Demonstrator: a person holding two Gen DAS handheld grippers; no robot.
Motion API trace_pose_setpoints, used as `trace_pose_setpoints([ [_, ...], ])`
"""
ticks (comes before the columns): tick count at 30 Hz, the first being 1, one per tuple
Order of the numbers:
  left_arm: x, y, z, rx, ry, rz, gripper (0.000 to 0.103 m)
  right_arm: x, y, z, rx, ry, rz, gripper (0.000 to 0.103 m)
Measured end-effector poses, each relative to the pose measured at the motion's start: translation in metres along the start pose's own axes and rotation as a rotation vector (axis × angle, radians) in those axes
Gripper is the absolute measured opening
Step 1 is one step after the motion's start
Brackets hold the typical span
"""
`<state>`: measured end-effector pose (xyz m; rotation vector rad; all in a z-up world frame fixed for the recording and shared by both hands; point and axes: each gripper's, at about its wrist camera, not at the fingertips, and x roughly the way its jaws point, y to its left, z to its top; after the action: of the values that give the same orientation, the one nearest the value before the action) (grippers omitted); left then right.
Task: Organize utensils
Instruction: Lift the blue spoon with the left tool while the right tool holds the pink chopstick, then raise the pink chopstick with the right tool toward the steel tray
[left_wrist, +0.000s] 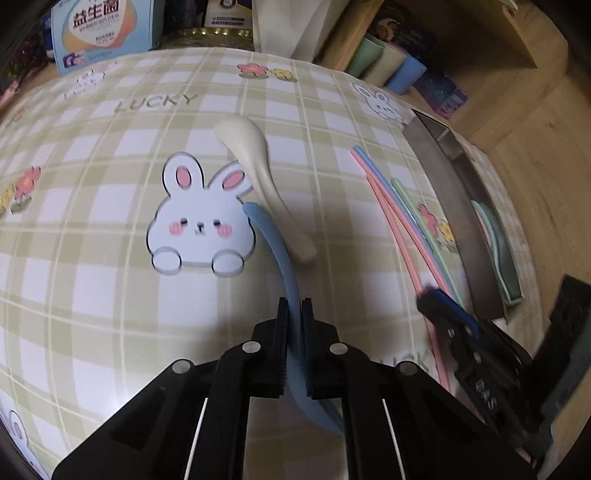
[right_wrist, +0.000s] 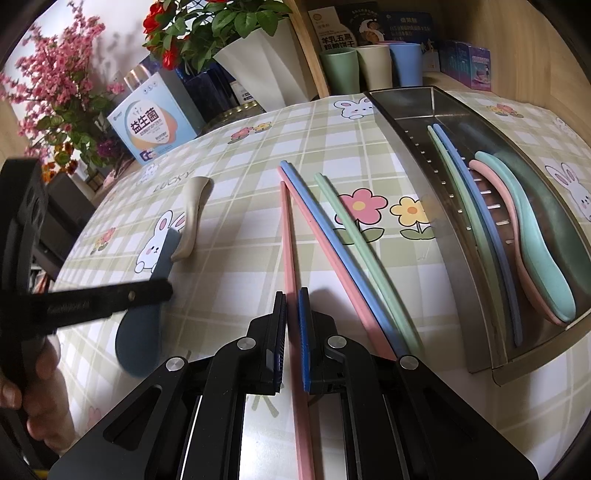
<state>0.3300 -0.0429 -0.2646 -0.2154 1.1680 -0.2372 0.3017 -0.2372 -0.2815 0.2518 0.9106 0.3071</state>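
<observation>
My left gripper (left_wrist: 295, 305) is shut on the handle of a blue spoon (left_wrist: 275, 240), whose bowl (right_wrist: 140, 343) lies toward me on the checked tablecloth. A cream spoon (left_wrist: 258, 173) lies just beyond it, touching its handle tip. My right gripper (right_wrist: 292, 296) is shut on a pink chopstick (right_wrist: 287, 229) that lies flat on the cloth. Beside it lie another pink chopstick (right_wrist: 332, 258), a blue chopstick (right_wrist: 328, 236) and a green chopstick (right_wrist: 354, 236). To the right, a metal tray (right_wrist: 417, 155) holds a green and a blue chopstick, a pink spoon and a teal spoon (right_wrist: 543, 254).
Three cups (right_wrist: 369, 66) stand behind the tray. A blue-and-white box (right_wrist: 155, 129), a white flower pot (right_wrist: 266, 70) and pink blossoms line the table's back edge. A person's hand (right_wrist: 37, 387) holds the left gripper at the left.
</observation>
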Motion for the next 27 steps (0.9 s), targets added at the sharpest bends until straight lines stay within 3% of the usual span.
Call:
trace_pose_setpoints([
  [9, -0.004, 0.002, -0.012, 0.03, -0.023, -0.004, 0.007, 0.0, -0.001, 0.0, 0.007, 0.0, 0.007, 0.007],
  [20, -0.013, 0.011, -0.021, 0.014, -0.032, -0.067, 0.006, 0.0, 0.002, 0.0, -0.016, 0.0, -0.022, 0.007],
  [25, -0.028, 0.014, -0.024, 0.008, -0.08, -0.167, 0.006, 0.0, 0.003, 0.0, -0.018, -0.001, -0.024, 0.007],
  [27, -0.031, 0.015, -0.024, 0.003, -0.088, -0.165, 0.006, 0.001, 0.005, 0.0, -0.03, -0.001, -0.039, 0.007],
])
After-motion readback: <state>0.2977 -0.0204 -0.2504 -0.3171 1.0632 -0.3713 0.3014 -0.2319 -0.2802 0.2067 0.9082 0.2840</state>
